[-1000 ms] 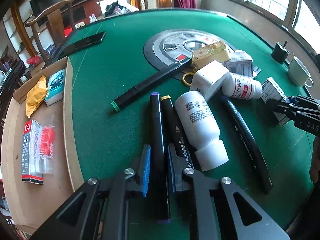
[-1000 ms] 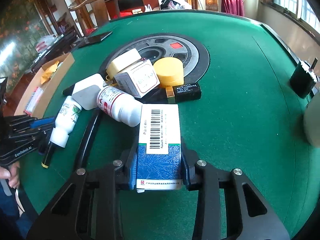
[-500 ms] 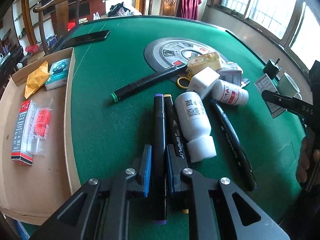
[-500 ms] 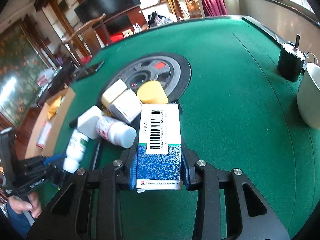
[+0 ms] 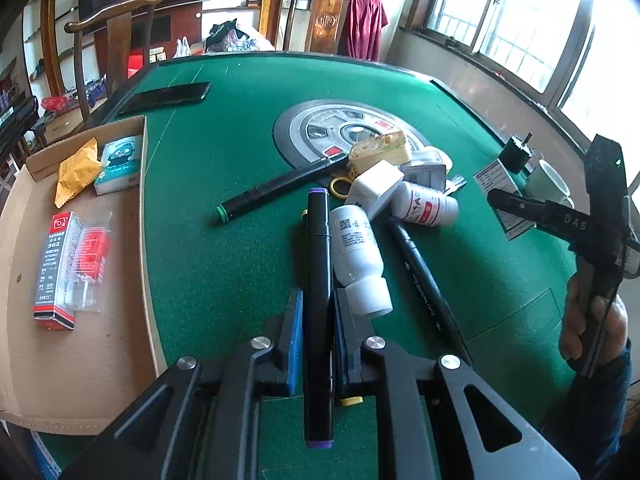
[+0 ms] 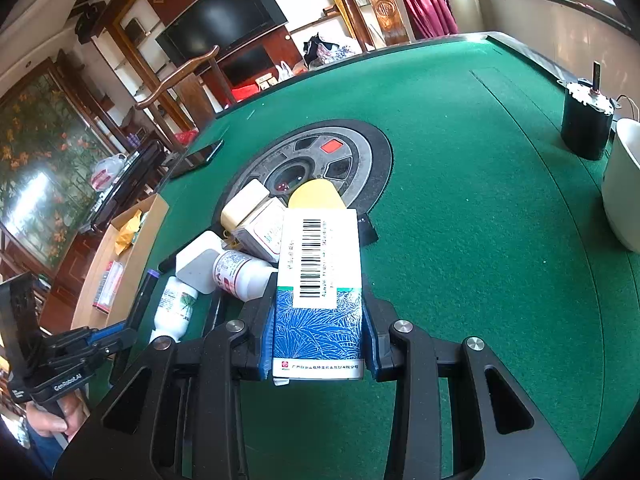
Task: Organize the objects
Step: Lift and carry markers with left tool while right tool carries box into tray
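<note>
- The left gripper (image 5: 316, 320) has its blue pads pressed onto a black purple-capped marker (image 5: 318, 276), held lengthwise between the fingers above the green felt table (image 5: 224, 200).
- The right gripper (image 6: 318, 332) pinches a blue-and-white medicine box (image 6: 320, 276) by its lower half, barcode face up, lifted clear of the table.
- Landmark: the round grey dial panel (image 5: 344, 132) set in the table's middle.
- Just on the near side of the dial panel lies a pile: a yellow case (image 5: 380, 152), a white square-capped bottle (image 5: 378, 186), a white bottle with red print (image 5: 426, 206) on its side, and a small carton (image 5: 426, 170).
- A green-tipped black marker (image 5: 280, 190) lies slanted, one end on the dial panel's near edge.
- Nearer than the pile, a white bottle with a QR label (image 5: 358, 256) lies on its side, touching the held marker's right side; a black pen (image 5: 424, 280) lies right of it.
- A yellow-ended marker (image 5: 351, 401) lies under the left gripper, mostly hidden.
- Far left of the dial panel sits a cardboard tray (image 5: 80, 344) holding a 502 glue pack (image 5: 68, 264), an orange sachet (image 5: 76, 172) and a teal-and-white box (image 5: 120, 164).
- A black phone (image 5: 166, 96) lies left of the dial panel, toward the far table edge.
- Right of the dial panel stand a black motor (image 6: 586, 120) and a white cup (image 6: 624, 188).
</note>
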Motion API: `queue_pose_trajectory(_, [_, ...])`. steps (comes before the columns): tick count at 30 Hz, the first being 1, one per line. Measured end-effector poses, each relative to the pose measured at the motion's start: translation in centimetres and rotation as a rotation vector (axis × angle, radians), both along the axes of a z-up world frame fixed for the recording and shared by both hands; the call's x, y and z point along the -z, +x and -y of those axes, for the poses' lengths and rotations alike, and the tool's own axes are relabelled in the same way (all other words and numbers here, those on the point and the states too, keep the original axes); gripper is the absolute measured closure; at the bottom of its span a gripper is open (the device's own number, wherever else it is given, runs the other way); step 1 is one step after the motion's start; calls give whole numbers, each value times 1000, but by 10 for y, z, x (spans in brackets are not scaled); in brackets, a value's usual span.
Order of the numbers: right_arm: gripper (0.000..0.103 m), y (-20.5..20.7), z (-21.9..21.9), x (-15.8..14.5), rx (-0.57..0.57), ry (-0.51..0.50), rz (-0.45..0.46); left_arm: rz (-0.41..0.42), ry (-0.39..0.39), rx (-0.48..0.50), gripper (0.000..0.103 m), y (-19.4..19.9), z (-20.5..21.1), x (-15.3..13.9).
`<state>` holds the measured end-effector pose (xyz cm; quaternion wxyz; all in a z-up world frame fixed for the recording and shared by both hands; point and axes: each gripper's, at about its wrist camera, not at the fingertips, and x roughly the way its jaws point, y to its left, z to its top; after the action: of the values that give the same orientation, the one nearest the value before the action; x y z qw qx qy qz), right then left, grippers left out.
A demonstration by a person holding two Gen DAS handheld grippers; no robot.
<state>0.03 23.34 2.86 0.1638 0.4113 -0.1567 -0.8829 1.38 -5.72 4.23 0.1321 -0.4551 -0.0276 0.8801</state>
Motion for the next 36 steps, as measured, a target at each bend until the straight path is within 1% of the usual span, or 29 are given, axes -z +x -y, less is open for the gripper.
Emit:
queue_pose_trajectory(10, [69,4,1,-4,5,-48,-19,-42,47,-2,90,12,16,-18])
queue_pose_trajectory(14, [69,17,9,-13,20,-80,-41,-66,56,-17,90,16,28,-28])
queue_pose_trajectory(16, [69,24,17,-19,22,-80,-55,-79,61,-27,90,18,34,-33])
queue_pose_trajectory(19, [69,32,38,-31,-4,-80,-69,-99,69,-50,90,21,46,-39])
queue_pose_trajectory(24, [69,38,85,-50,-113,-78,-84,-123,91,-99,90,26,73,-47])
queue_pose_trajectory(30, [69,43,143,-57,-226,-72,-70,-144,122,-164,90,30,110,-53])
queue_pose_trajectory(36, [69,49,201,-57,-326,-38,-61,-145,137,-257,90,33,163,-52])
